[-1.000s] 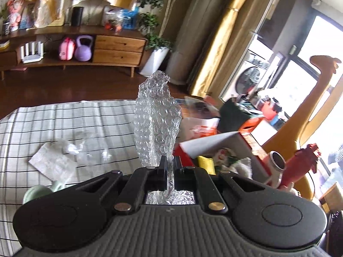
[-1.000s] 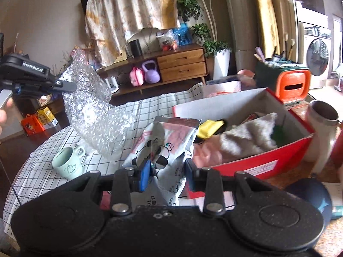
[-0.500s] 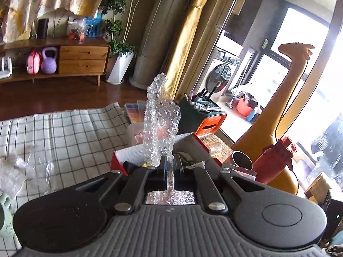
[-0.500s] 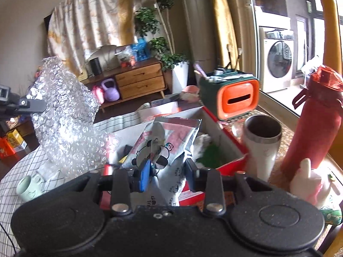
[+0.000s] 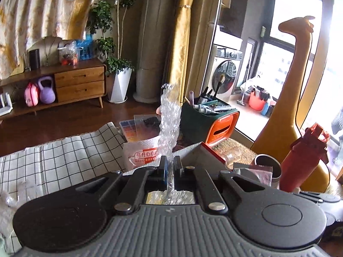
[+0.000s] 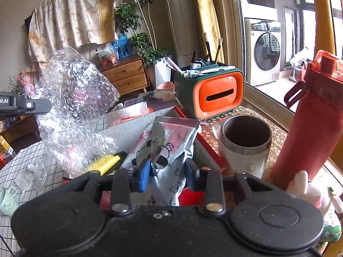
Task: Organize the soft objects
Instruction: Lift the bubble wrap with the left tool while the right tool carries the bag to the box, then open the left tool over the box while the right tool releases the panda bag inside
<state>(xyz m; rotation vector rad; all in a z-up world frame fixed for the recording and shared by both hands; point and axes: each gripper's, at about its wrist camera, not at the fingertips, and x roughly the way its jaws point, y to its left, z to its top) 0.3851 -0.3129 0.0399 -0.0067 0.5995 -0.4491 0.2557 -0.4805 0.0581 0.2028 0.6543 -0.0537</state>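
Observation:
My left gripper (image 5: 169, 167) is shut on a sheet of clear bubble wrap (image 5: 169, 120), held upright above the near wall of the red box (image 5: 211, 150). The bubble wrap also shows in the right wrist view (image 6: 75, 107), hanging over the box's left end. My right gripper (image 6: 167, 171) is shut on a soft panda-print packet (image 6: 165, 147) and holds it over the red box (image 6: 205, 145). A yellow soft item (image 6: 107, 162) lies inside the box.
A steel-rimmed white cup (image 6: 244, 143), a red bottle (image 6: 313, 117) and a green-orange pen holder (image 6: 210, 92) stand right of and behind the box. A checked cloth (image 5: 60, 158) covers the table on the left, with a mint cup (image 6: 6, 201).
Both grippers have swung right toward the red box, carrying the bubble wrap and the panda packet. The bubble wrap now shows edge-on in the left wrist view.

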